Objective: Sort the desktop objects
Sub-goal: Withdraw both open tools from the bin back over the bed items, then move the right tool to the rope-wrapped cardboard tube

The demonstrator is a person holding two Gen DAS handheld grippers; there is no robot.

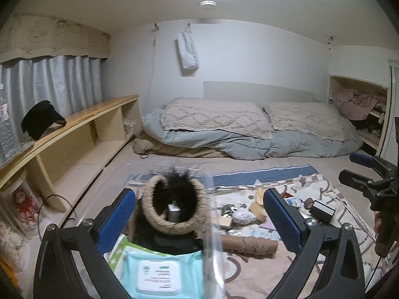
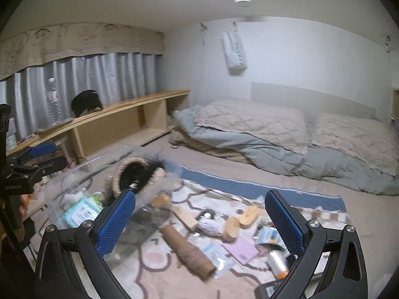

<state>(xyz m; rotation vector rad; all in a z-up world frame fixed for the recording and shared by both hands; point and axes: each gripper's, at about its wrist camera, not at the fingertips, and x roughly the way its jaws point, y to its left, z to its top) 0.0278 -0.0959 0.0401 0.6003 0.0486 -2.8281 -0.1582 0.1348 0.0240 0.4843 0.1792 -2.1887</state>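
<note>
The clear plastic bin point(image 2: 82, 179) is sitting at nine o'clock of the patterned blanket point(image 2: 159, 256), already holding a furry slipper point(image 2: 142, 174) and a wipes pack point(image 2: 82, 211). Loose items are lying toward three o'clock: a brown cardboard tube point(image 2: 189, 254), wooden pieces point(image 2: 237, 224), a pink card point(image 2: 240, 249) (all looking light). The tube is probably stiff but crushable, so gripping it across the middle seems wisest. The right gripper point(image 2: 199, 221) is hovering released, holding nothing; the left gripper point(image 1: 199, 216) is gaping wide over the bin, also holding nothing.
</note>
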